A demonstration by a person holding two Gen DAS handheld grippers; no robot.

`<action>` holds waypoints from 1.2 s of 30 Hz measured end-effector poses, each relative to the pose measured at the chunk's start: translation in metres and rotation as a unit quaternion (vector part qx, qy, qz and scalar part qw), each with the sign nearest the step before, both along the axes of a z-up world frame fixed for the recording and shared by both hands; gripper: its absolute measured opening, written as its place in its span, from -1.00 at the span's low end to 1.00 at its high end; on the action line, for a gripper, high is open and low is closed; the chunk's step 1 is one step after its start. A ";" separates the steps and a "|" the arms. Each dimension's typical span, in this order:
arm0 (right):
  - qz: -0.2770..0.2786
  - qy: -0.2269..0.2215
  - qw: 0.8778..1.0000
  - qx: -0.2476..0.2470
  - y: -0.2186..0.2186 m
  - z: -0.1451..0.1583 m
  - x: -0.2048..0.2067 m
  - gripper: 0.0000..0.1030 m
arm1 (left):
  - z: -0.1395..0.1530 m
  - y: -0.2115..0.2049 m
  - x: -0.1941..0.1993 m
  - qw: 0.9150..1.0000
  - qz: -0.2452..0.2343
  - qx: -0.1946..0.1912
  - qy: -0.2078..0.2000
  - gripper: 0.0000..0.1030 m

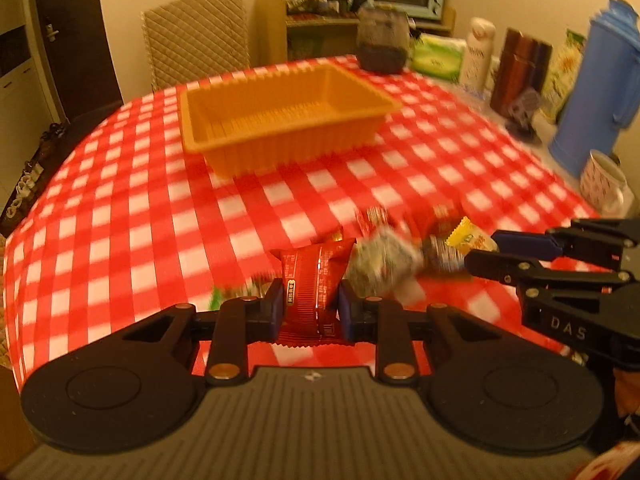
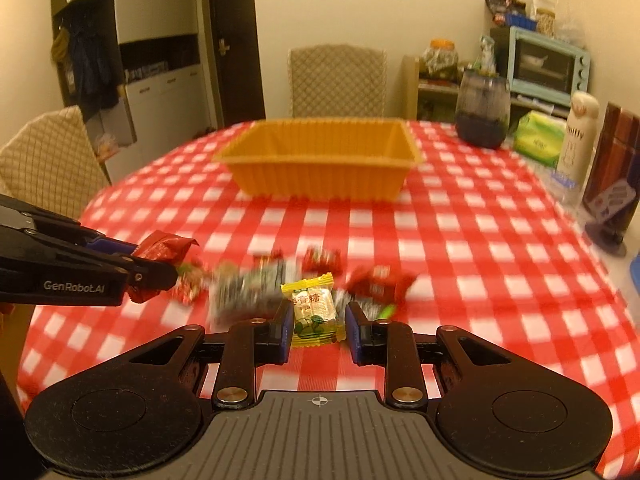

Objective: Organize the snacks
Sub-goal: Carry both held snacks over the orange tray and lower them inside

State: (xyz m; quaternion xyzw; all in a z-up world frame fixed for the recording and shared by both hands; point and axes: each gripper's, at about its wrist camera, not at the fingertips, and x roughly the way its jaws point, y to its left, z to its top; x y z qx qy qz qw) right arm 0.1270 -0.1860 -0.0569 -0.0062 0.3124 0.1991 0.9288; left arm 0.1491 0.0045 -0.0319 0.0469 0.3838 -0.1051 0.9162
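left gripper (image 1: 308, 306) — clamping red snack packet (image 1: 310, 284)

The loose pile of snacks (image 2: 280, 284) on the near part of the table is smeared by motion in both views; its wrappers run together and their print cannot be read. The red packet (image 1: 310, 290) has its lower sides covered by the left gripper's pads. At the right edge of the left wrist view the blue jug (image 1: 592, 92) and white mug (image 1: 604, 184) are cut off. The dark jar (image 2: 482, 114) at the far side is too blurred to show its contents.
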 end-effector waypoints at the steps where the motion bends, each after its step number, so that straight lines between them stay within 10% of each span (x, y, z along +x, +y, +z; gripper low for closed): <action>1: -0.002 -0.005 1.000 0.002 0.001 0.004 0.005 -0.46 | 0.004 0.000 0.006 1.000 0.002 -0.002 -0.005 -0.52; 16: -0.044 -0.075 0.996 0.016 0.007 0.056 0.126 -0.46 | 0.041 0.013 0.121 0.995 0.044 -0.042 -0.075 -0.52; 36: -0.055 -0.023 0.996 0.059 0.027 0.028 0.249 -0.46 | 0.003 0.027 0.221 0.995 0.071 -0.054 -0.050 -0.51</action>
